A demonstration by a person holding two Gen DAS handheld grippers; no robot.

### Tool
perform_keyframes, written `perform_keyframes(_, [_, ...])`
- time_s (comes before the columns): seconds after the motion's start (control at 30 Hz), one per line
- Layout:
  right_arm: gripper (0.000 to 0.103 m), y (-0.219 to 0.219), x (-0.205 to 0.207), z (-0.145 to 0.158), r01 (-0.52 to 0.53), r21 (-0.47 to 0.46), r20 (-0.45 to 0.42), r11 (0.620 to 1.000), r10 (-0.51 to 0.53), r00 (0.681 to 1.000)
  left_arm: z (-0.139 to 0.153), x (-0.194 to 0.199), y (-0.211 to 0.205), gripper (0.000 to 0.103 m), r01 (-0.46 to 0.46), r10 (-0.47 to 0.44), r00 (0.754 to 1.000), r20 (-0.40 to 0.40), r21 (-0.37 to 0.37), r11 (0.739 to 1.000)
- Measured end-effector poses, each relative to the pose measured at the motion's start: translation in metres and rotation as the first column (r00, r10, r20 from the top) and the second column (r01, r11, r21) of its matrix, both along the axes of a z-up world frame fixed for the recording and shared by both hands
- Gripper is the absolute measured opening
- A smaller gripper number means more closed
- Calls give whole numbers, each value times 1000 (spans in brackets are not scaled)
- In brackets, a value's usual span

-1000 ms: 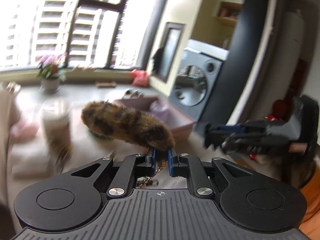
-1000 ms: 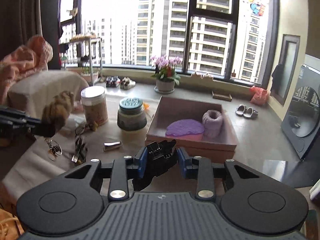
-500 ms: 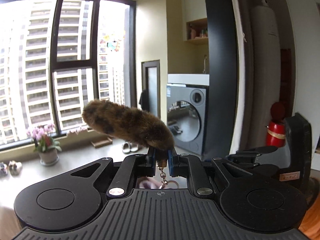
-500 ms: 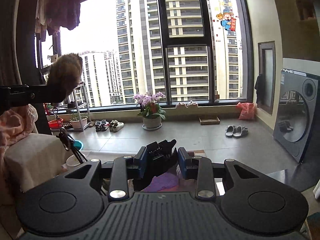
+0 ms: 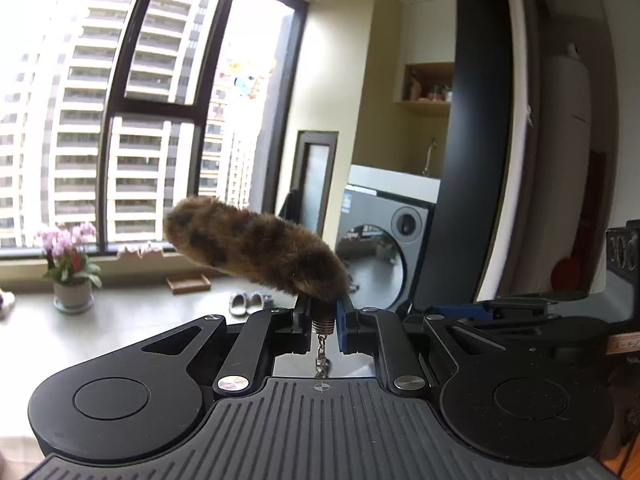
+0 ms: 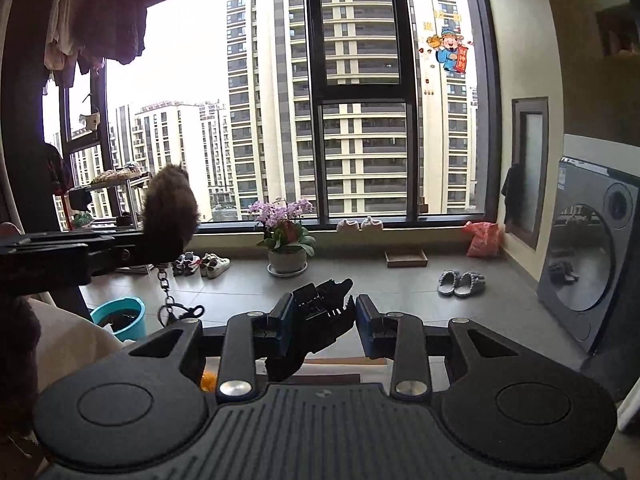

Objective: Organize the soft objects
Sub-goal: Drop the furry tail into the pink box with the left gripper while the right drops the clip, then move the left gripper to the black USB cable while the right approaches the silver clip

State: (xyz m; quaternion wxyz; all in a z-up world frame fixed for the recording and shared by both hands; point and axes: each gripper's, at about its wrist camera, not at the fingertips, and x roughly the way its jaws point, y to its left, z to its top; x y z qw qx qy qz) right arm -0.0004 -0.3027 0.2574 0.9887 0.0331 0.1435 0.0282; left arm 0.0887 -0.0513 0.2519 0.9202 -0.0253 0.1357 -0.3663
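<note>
Left gripper (image 5: 323, 320) has its fingers pinched narrow on the metal cap at the end of a brown striped furry tail keychain (image 5: 256, 248). The fluffy part sticks up and out toward 10 o'clock from the fingers, and a short chain (image 5: 322, 354) dangles straight down from the cap. It's held up in the air, not touching anything else.

From the right wrist camera you can spot the same furry keychain (image 6: 170, 216) over at 9 o'clock, clamped at the tip of the left gripper (image 6: 160, 254), chain and clasp (image 6: 172, 304) hanging under it.

Right gripper (image 6: 322, 322) has its fingers spread fairly wide. There's a black jagged object (image 6: 316, 320) sitting between them, against the left-hand finger and with a gap to the other one, so I can't tell whether it's actually gripped or what it is.

Background stuff: a potted purple orchid (image 6: 286, 236) at 12 o'clock by the big window, grey slippers (image 6: 460, 282) on the floor toward 2 o'clock, a washing machine (image 6: 596, 256) at 3 o'clock, and a teal bucket (image 6: 120, 318) low at 9 o'clock.
</note>
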Motion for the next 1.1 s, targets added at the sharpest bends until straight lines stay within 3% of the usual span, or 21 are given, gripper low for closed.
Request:
perform_keyframes(0.13, [32,1,27,-12,-26,18,-24,999,27,999,-43,29,-5,16,26,-24,994,-102,14,1000])
perform_keyframes(0.2, [32,1,43,-23,-20,43,-52,999,23,998,-76,46,-8,18,0,10,978,-206,48,999])
perform_keyframes(0.23, [32,0,51,-31,-20,59,-66,998,23,998,-97,55,-11,18,-6,28,956,-291,76,997])
perform_keyframes(0.33, [34,7,74,-62,-33,98,-161,995,49,986,-168,81,-20,18,55,36,852,-522,159,986])
perform_keyframes(0.4, [51,17,94,-90,-47,118,-286,992,79,955,-204,90,-19,20,142,-8,782,-624,166,976])
perform_keyframes(0.43, [52,23,102,-104,-36,118,-346,992,75,935,-212,89,-16,18,150,-14,773,-634,160,976])
perform_keyframes(0.47, [52,27,109,-115,-21,114,-388,993,64,920,-209,84,-10,21,143,-18,799,-601,162,976])
perform_keyframes(0.57, [52,39,112,-134,-7,78,-428,997,40,903,-187,68,13,24,149,-73,832,-549,95,984])
perform_keyframes(0.67, [56,50,98,-138,3,44,-403,999,15,915,-163,36,46,24,138,-102,883,-458,45,989])
perform_keyframes(0.77, [64,66,75,-137,-7,-9,-348,1000,4,937,-152,7,78,24,79,-38,908,-416,81,994])
perform_keyframes(0.83, [65,79,58,-141,-26,-50,-319,998,9,948,-156,-10,100,24,11,31,908,-418,100,995])
perform_keyframes(0.93, [67,103,31,-152,-87,-100,-292,991,54,955,-169,-29,128,24,-106,152,889,-432,128,986])
perform_keyframes(1.03, [70,130,-1,-170,-148,-125,-267,981,110,957,-190,-55,155,24,-191,250,861,-443,174,966])
perform_keyframes(1.1, [71,147,-18,-183,-196,-123,-267,973,158,951,-200,-62,173,24,-226,284,827,-484,177,958])
